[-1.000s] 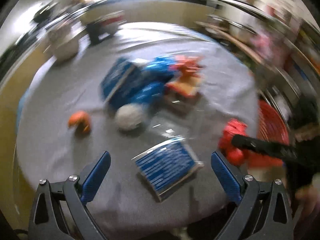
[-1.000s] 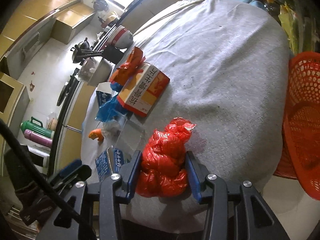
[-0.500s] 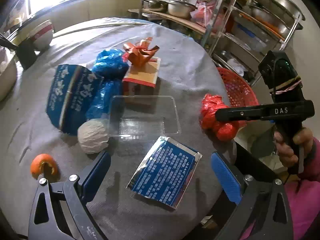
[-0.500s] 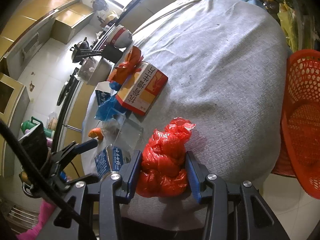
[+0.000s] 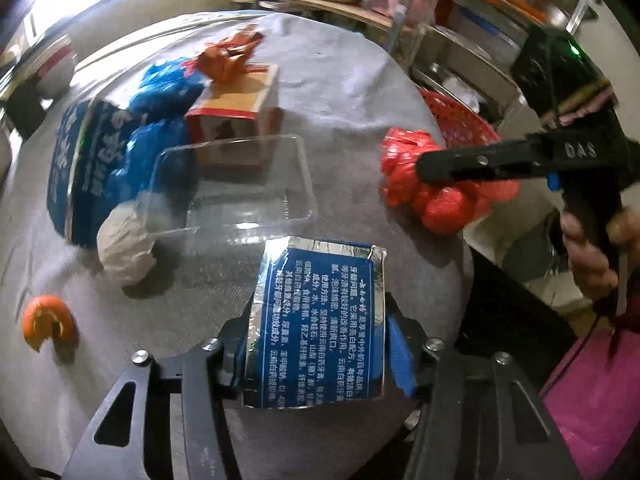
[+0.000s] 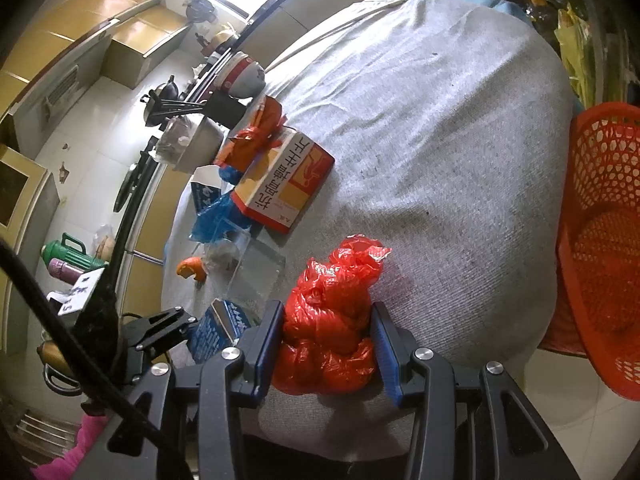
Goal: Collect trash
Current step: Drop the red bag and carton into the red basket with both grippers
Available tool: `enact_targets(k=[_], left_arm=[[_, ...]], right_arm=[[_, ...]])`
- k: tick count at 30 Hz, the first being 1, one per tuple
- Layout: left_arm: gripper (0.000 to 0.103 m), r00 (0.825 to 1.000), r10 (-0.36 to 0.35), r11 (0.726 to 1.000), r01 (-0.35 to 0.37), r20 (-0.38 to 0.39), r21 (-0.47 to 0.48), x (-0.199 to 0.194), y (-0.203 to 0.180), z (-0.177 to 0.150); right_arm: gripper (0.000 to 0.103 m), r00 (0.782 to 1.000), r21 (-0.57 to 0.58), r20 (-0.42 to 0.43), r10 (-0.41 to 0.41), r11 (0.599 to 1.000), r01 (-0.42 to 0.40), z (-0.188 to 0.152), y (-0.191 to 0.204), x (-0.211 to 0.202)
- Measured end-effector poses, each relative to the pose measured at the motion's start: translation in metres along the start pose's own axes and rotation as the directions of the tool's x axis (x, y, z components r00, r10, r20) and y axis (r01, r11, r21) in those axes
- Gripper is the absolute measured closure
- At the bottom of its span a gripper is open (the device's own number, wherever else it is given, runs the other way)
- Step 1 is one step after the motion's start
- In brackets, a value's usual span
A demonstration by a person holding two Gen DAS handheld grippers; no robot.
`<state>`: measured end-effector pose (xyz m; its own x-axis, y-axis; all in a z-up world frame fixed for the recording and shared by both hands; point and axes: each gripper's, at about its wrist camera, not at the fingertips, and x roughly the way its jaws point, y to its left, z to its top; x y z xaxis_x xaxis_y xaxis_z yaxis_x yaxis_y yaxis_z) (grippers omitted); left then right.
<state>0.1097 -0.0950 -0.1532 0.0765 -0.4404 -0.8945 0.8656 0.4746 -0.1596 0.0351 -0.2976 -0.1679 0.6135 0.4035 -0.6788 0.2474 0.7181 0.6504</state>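
Left claw (image 5: 316,348) closed on blue foil packet (image 5: 316,320), near edge of grey surface (image 5: 352,92). Right claw (image 6: 326,344) clamped around crumpled red plastic bag (image 6: 332,320), resting at surface edge. Red mesh basket (image 6: 600,240) beside surface, to the right.
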Motion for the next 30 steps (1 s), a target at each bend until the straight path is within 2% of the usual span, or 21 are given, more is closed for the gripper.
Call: enact_targets(k=[4,9,15,18,23,26,28,30], left_arm=[[0.046,1.000,-0.013,0.999,0.014,0.027,-0.044,-0.009,-0.003,-0.010],[0.046,0.995,-0.067,0.998,0.068,0.068,-0.018,-0.022,-0.035,-0.013],[0.046,0.989,-0.083,0.995,0.077,0.124,0.056,-0.032,-0.085,0.018],[0.046,0.985,-0.093,0.994,0.084,0.147,0.065,-0.027,-0.106,0.047],[0.046,0.987,-0.089,0.994,0.080,0.137,0.072,0.002,-0.138,0.100],[0.046,0.987,-0.099,0.990,0.084,0.130,0.111,0.020,-0.166,0.126],[0.046,0.986,-0.103,0.987,0.086,0.128,0.136,0.030,-0.181,0.144],[0.041,0.987,-0.112,0.985,0.095,0.116,0.142,0.040,-0.189,0.156]], right_arm=[[0.057,1.000,-0.020,0.020,0.001,1.000,0.000,-0.001,0.002,-0.008],[0.057,0.998,-0.010,0.059,0.010,1.000,-0.009,-0.001,-0.010,-0.025],[0.057,0.988,0.073,0.151,-0.038,0.997,0.027,0.003,-0.051,-0.066],[0.057,0.972,0.140,0.220,-0.085,0.989,0.055,0.004,-0.081,-0.099],[0.057,0.925,0.278,0.328,-0.191,0.955,0.098,-0.004,-0.134,-0.157],[0.056,0.902,0.341,0.369,-0.223,0.936,0.092,-0.009,-0.156,-0.180],[0.054,0.890,0.371,0.386,-0.243,0.924,0.092,-0.008,-0.165,-0.190],[0.044,0.885,0.391,0.397,-0.244,0.917,0.077,-0.006,-0.171,-0.196]])
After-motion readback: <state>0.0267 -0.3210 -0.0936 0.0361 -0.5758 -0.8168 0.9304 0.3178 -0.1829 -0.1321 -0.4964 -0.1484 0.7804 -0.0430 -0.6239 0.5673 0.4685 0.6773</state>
